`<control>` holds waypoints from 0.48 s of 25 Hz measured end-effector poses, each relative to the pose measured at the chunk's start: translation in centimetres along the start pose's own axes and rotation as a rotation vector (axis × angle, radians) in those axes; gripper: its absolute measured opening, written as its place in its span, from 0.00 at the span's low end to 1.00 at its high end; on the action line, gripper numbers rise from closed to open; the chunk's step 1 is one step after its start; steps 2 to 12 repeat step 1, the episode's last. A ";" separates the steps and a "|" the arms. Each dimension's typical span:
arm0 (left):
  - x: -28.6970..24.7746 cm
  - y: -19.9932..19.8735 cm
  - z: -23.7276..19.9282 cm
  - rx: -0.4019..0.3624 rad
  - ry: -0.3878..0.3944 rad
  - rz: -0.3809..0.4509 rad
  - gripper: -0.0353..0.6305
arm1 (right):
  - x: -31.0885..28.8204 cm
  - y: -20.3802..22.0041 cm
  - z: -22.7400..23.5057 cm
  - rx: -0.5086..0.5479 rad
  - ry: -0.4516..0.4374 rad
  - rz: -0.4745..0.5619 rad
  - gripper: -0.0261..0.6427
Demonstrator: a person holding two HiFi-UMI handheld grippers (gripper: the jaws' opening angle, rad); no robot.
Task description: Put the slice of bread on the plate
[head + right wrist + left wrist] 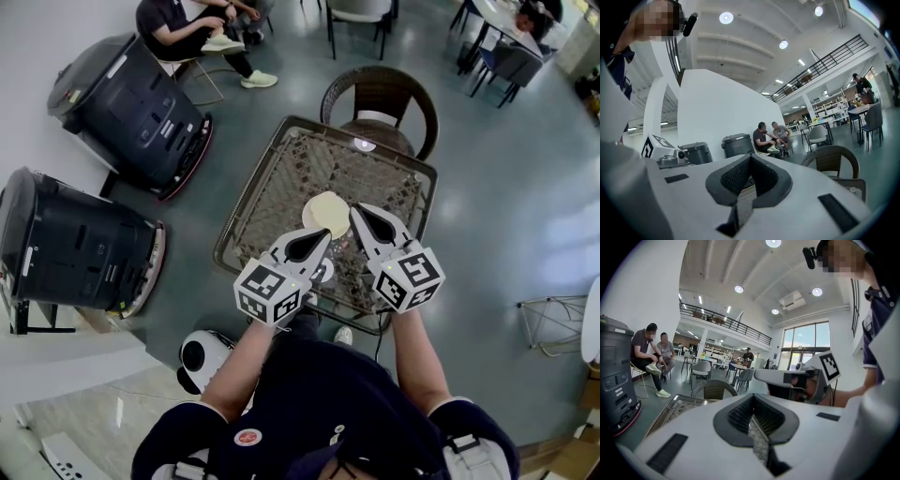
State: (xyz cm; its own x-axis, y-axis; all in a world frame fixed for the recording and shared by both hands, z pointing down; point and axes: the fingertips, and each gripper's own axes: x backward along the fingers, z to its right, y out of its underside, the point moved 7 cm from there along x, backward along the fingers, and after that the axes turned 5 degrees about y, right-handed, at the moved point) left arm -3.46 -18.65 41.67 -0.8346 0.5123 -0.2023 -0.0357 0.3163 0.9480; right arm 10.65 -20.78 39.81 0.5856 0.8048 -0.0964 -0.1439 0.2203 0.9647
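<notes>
Standoff over wicker table. Hovering left of centre, jaws pressed together on nothing: left gripper. Lying at frame centre, seemingly already on white plate: pale slice of bread. Hovering just right, tongs likewise closed and empty: right gripper. Risking a shoved plate or dented bread if lowering closed tips onto either.

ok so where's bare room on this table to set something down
Free: far half of the table, between the plate and the wicker chair, and its left side. Crowded: the near middle, where left gripper and right gripper hover by the plate.
</notes>
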 end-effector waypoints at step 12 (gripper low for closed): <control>0.0 0.0 0.0 0.001 0.000 0.000 0.06 | 0.0 0.0 0.0 0.000 0.000 0.000 0.05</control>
